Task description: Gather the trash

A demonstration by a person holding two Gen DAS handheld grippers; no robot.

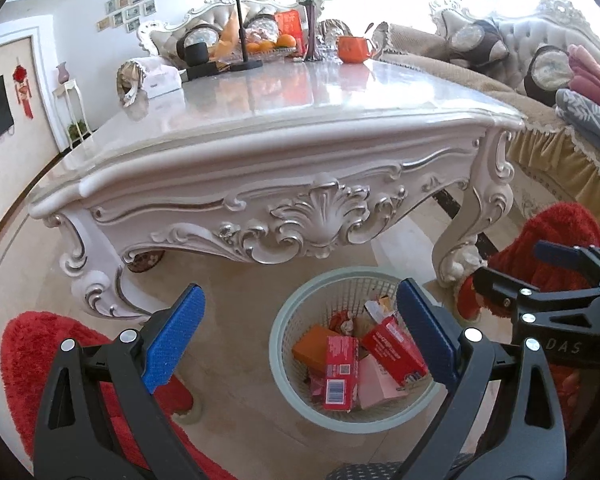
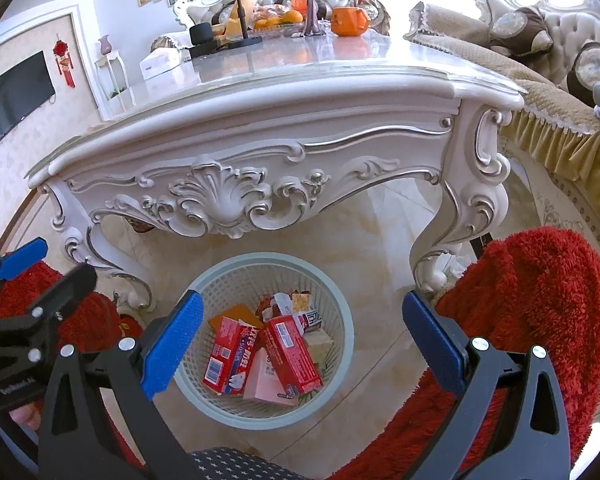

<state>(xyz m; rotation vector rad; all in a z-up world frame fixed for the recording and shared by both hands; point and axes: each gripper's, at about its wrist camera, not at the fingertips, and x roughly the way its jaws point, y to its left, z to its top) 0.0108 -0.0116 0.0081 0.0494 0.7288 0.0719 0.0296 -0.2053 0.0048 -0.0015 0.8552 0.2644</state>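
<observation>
A pale green mesh wastebasket stands on the floor in front of the white table. It holds two red cartons, an orange box, a pink box and crumpled wrappers. My left gripper hovers open above the basket's left part with nothing between its blue pads. My right gripper hangs open and empty over the basket. Each gripper also shows in the other's view, the right one at the right edge and the left one at the left edge.
An ornate white coffee table stands just behind the basket, bearing an orange mug, a rose vase, a fruit tray, a phone stand and a tissue box. Red fluffy rugs lie on both sides. A sofa is at the right.
</observation>
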